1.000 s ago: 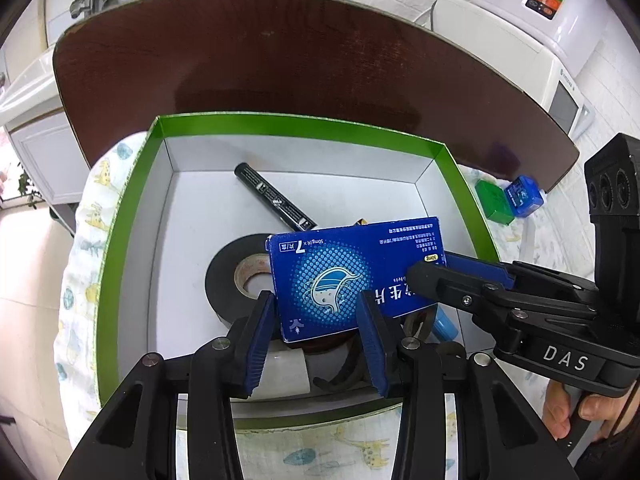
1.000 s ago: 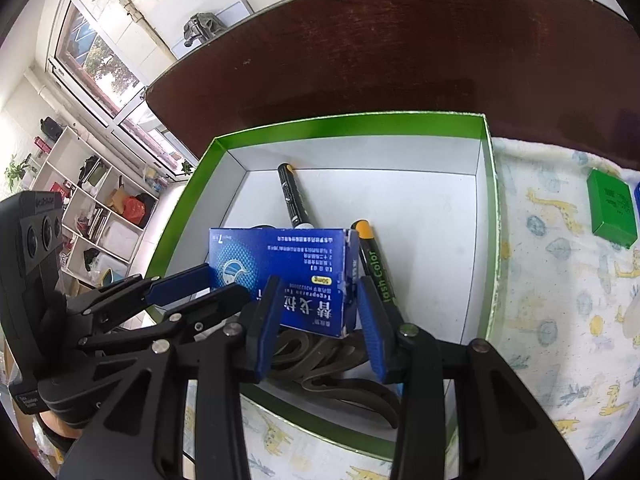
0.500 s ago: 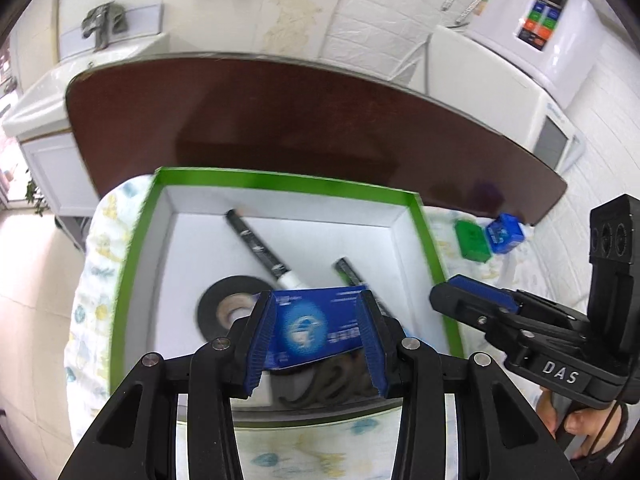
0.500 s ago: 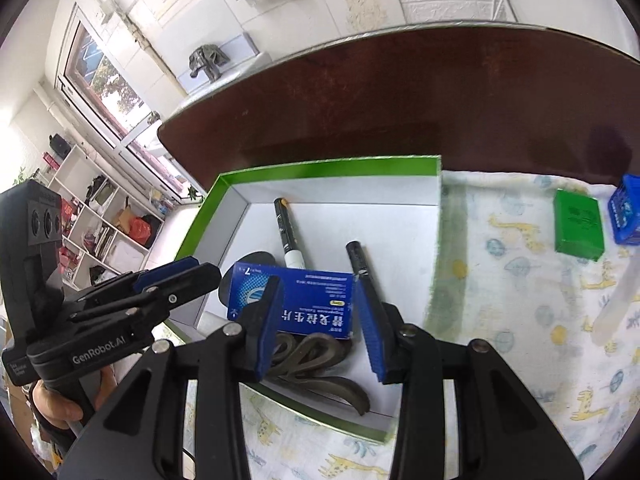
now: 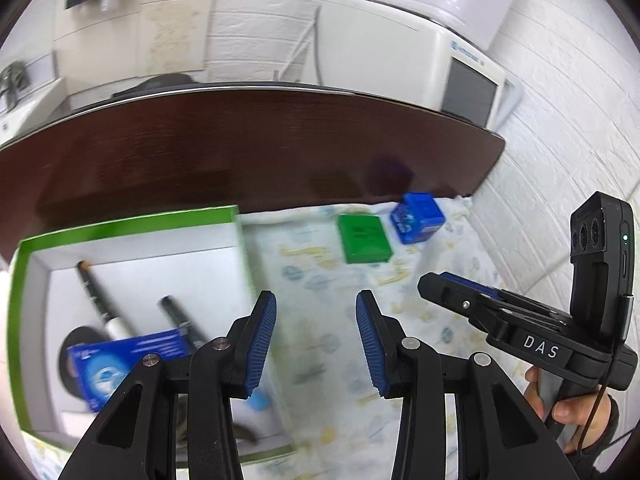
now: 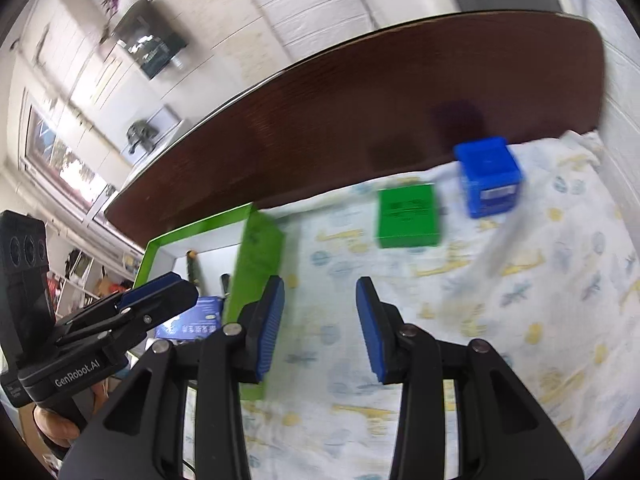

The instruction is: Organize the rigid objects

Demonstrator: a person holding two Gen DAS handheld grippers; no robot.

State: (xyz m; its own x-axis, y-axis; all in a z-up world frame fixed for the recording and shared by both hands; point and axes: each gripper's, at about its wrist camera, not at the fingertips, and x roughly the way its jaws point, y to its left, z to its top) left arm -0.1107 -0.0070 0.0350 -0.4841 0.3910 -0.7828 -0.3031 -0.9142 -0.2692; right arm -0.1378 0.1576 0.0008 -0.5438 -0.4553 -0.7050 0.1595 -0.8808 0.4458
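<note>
Inside the green-rimmed box (image 5: 132, 220) lies the blue carton (image 5: 128, 354); left tongs (image 5: 316, 340) and right tongs (image 6: 320, 328) gape, holding nothing.

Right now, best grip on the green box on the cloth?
Pinch the green box across its two long side edges, coming from above. It lies flat on the cloth, so only its edges give purchase. The right hand-held gripper is open and nearest.
</note>
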